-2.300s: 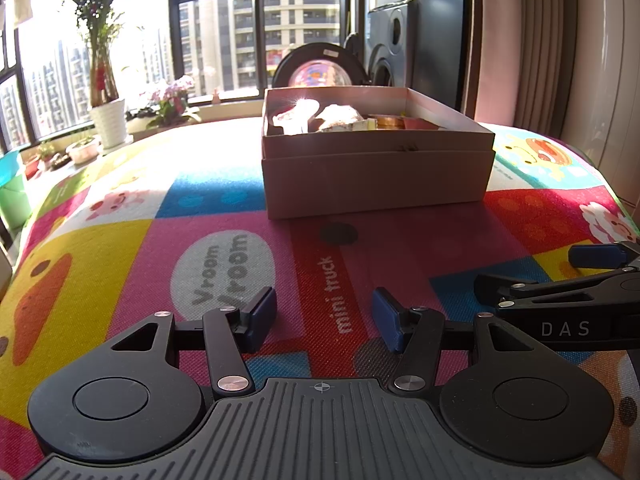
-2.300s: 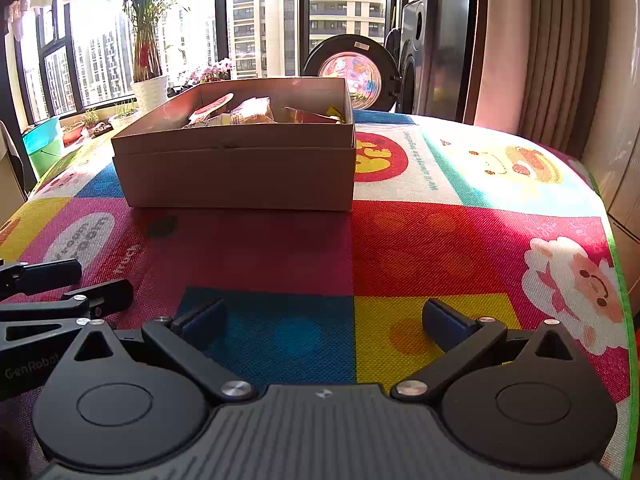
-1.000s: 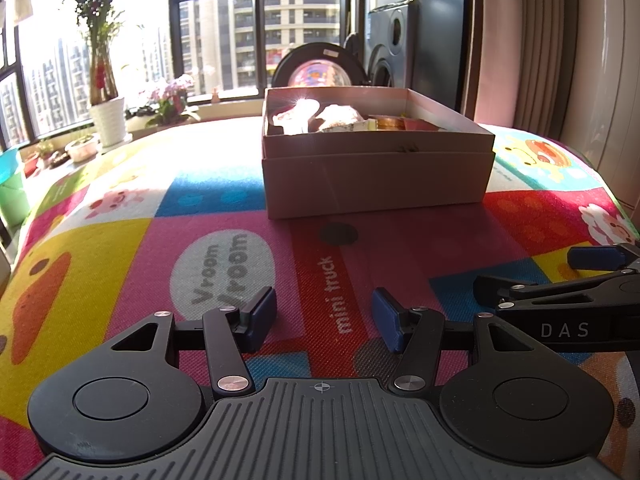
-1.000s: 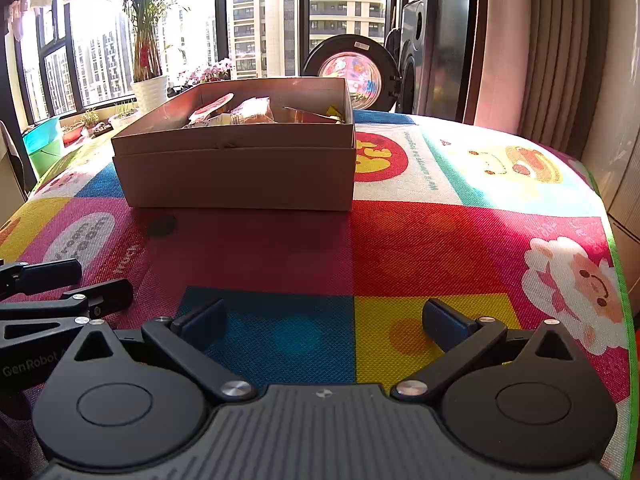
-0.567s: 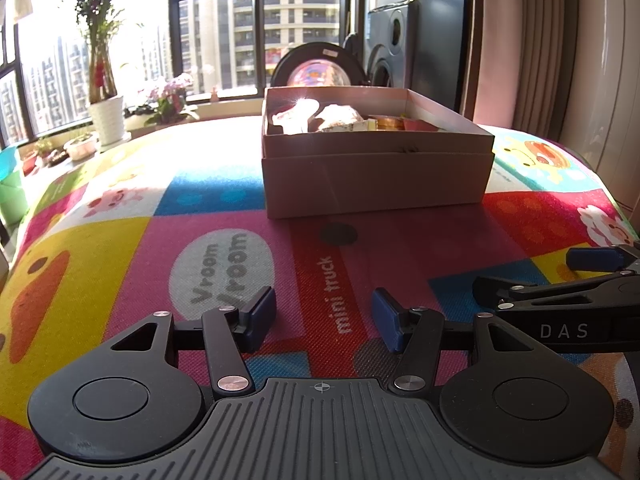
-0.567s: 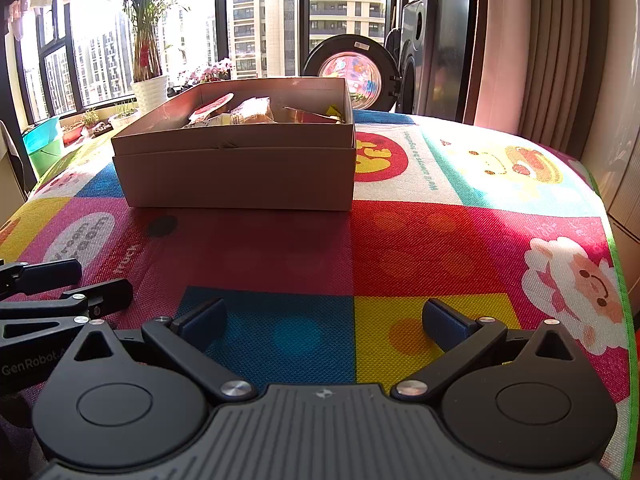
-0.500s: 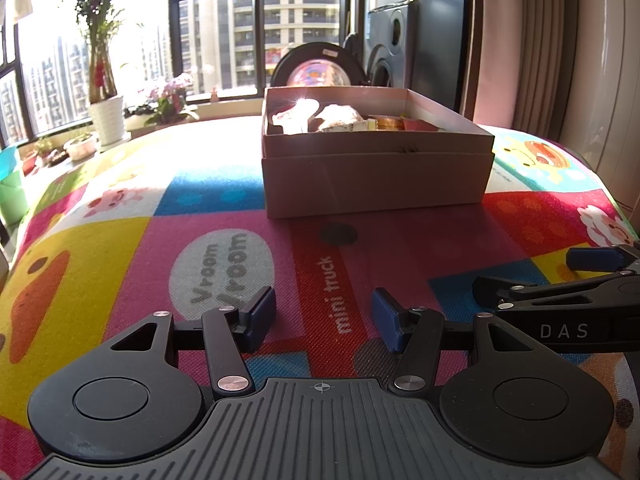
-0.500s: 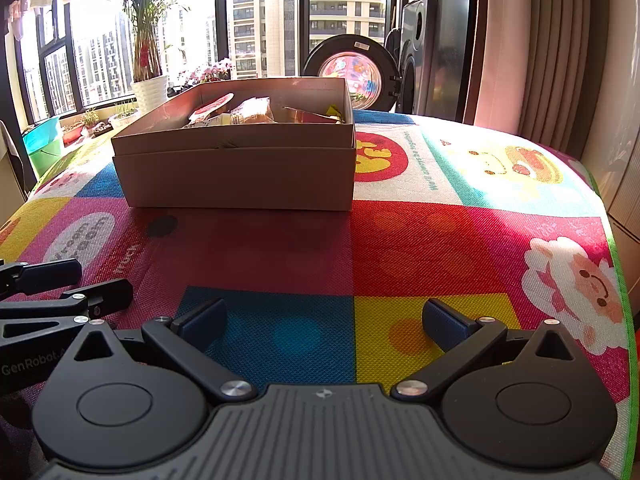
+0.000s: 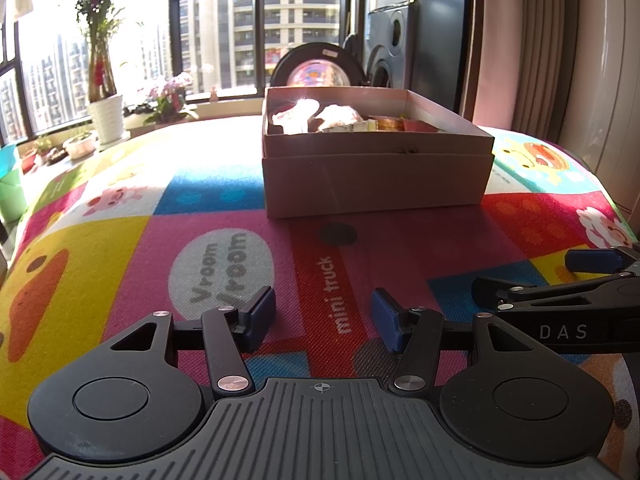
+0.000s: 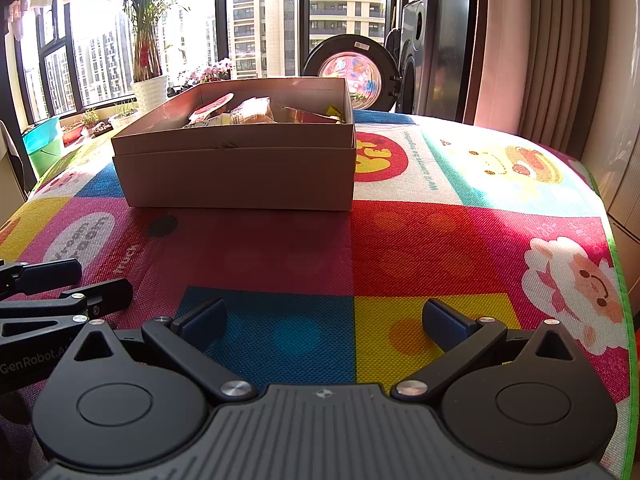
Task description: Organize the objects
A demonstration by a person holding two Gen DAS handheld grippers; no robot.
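A brown cardboard box [image 9: 376, 178] [image 10: 240, 180] stands on the colourful play mat [image 9: 120, 240] [image 10: 460, 240], some way ahead of both grippers. Inside it lie several wrapped packets [image 9: 316, 118] [image 10: 248, 114]. My left gripper [image 9: 323, 318] rests low over the mat, open, nothing between its blue pads. My right gripper [image 10: 325, 320] is open wider, also holding nothing. Each gripper shows at the edge of the other's view: the right gripper [image 9: 560, 280] and the left gripper [image 10: 60, 284].
A white potted plant [image 9: 106, 114] [image 10: 150, 92] and small flower pots stand by the windows at the back left. A washing machine with a round door [image 9: 320, 70] [image 10: 352, 74] is behind the box. Curtains [image 10: 560, 48] hang on the right. The mat's edge falls away at right.
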